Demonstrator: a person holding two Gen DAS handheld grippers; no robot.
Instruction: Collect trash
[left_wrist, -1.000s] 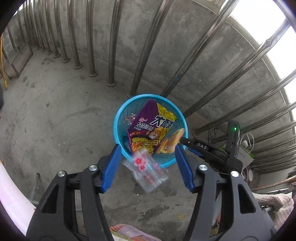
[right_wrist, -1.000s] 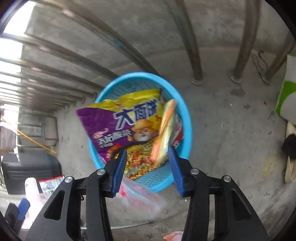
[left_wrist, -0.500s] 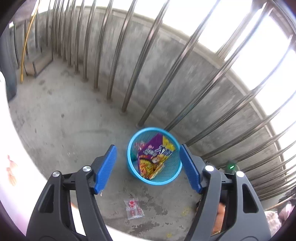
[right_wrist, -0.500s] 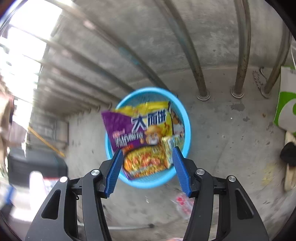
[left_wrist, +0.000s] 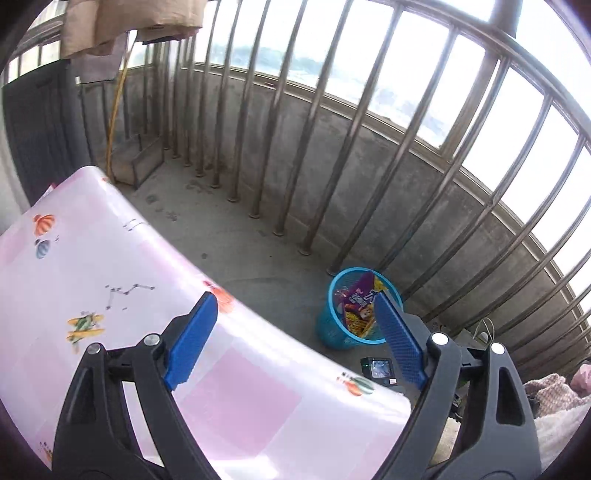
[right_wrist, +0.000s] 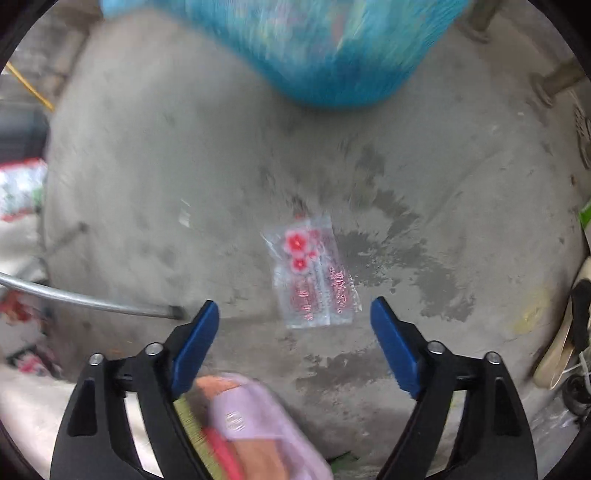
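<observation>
On the concrete floor (right_wrist: 147, 155), a clear flower-printed plastic wrapper (right_wrist: 314, 273) is lined up between the right hand-held gripper's (right_wrist: 295, 328) opening, empty jaws, ready for pickup.

Black hand-held gripper (left_wrist: 295, 332), blue pads (left_wrist: 190, 338)

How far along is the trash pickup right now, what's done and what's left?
Done: the purple noodle packet sits in the blue basket. In hand: nothing; the right gripper, jaws opening, points at the clear flowered wrapper lying on the concrete floor. Left: grab that wrapper and bin it. The left gripper is empty, opening.
</observation>
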